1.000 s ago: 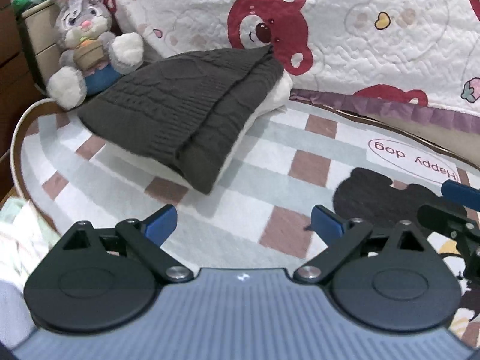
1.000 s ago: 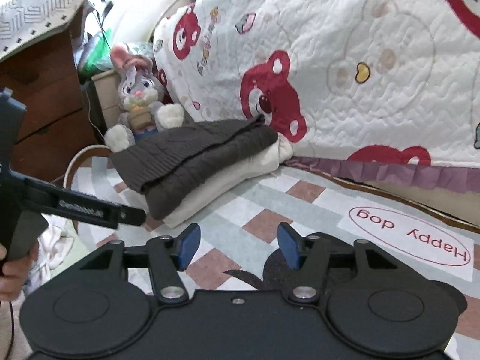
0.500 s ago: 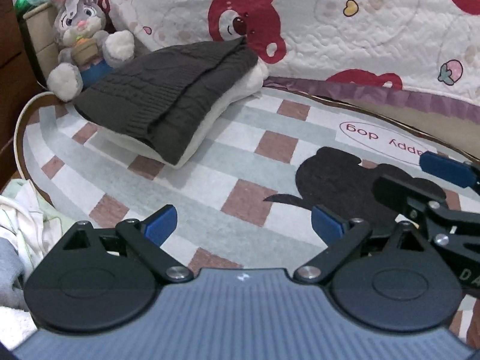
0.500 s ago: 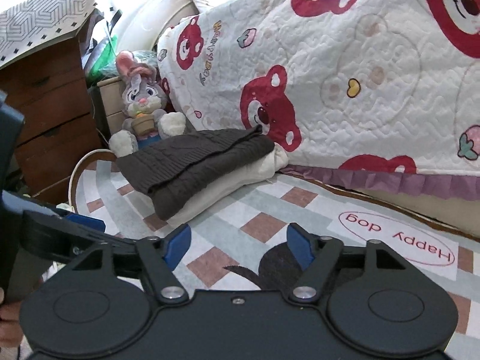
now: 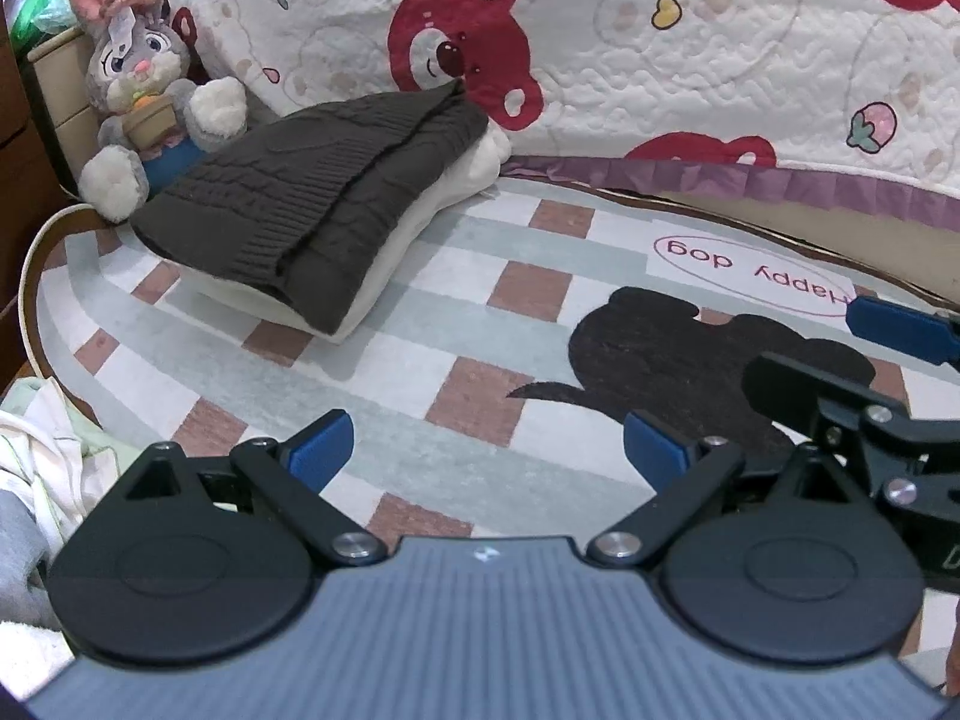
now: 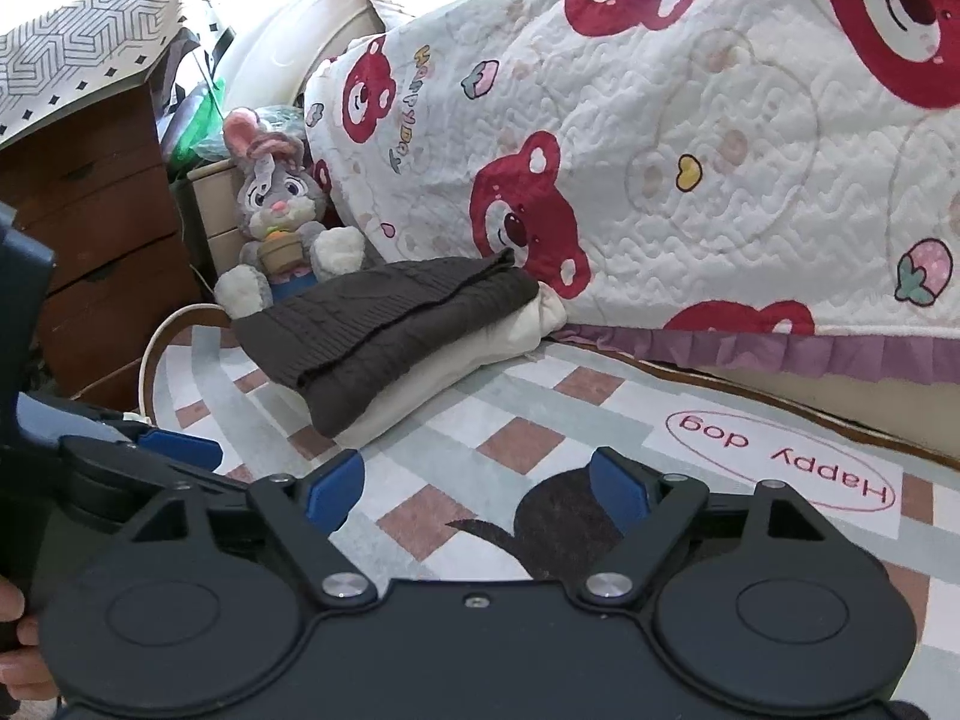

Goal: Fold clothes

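Observation:
A folded dark grey knit sweater (image 5: 318, 204) lies on top of a folded cream garment (image 5: 420, 222) at the back left of the checked rug (image 5: 420, 330). Both grippers hover over the rug in front of this stack, apart from it. My left gripper (image 5: 486, 450) is open with nothing between its blue pads. The jaws of my right gripper (image 6: 477, 495) are opening wide, and only rug shows between them. In the right wrist view the sweater (image 6: 384, 330) and cream garment (image 6: 474, 366) sit beyond the fingers. The right gripper's fingers (image 5: 900, 330) show at the right edge of the left wrist view.
A heap of loose light clothes (image 5: 36, 450) lies off the rug's left edge. A plush bunny (image 5: 138, 90) sits behind the stack. A bear-print quilt (image 5: 660, 60) hangs along the back. Wooden drawers (image 6: 90, 240) stand at left. A hand (image 6: 18, 642) holds the left gripper.
The left gripper drew back from the stack, and the right gripper's fingers came into its view at the right. The right gripper's jaws spread wider.

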Motion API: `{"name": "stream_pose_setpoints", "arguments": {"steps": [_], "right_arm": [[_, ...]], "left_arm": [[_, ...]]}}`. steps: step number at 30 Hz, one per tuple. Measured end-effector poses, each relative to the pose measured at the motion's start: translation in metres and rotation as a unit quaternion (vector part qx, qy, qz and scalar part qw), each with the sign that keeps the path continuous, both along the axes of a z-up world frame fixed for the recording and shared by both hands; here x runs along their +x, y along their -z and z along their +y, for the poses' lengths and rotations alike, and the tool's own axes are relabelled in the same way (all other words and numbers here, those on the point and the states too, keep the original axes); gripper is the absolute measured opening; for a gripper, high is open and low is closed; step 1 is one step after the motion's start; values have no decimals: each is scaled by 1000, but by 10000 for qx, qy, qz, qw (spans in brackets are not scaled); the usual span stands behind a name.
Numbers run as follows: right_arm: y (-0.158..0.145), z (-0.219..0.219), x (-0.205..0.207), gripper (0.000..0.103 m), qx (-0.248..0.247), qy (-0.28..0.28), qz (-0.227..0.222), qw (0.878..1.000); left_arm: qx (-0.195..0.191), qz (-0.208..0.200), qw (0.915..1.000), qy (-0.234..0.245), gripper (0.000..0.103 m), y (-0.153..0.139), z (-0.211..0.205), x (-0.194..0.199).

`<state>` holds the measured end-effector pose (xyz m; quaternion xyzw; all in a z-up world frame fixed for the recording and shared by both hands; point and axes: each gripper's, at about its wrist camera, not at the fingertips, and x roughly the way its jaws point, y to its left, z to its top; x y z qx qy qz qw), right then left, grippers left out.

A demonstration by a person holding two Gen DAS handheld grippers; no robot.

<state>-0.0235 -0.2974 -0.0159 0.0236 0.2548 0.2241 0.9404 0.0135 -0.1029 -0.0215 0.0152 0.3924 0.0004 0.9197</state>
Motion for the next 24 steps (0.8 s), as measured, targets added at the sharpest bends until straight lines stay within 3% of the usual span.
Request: {"name": "stream_pose_setpoints", "arguments": {"steps": [24], "right_arm": [[2, 7, -4, 86, -271, 37, 58, 9996]], "left_arm": [[-31, 212, 9998, 45, 98, 8, 2, 0]]}}
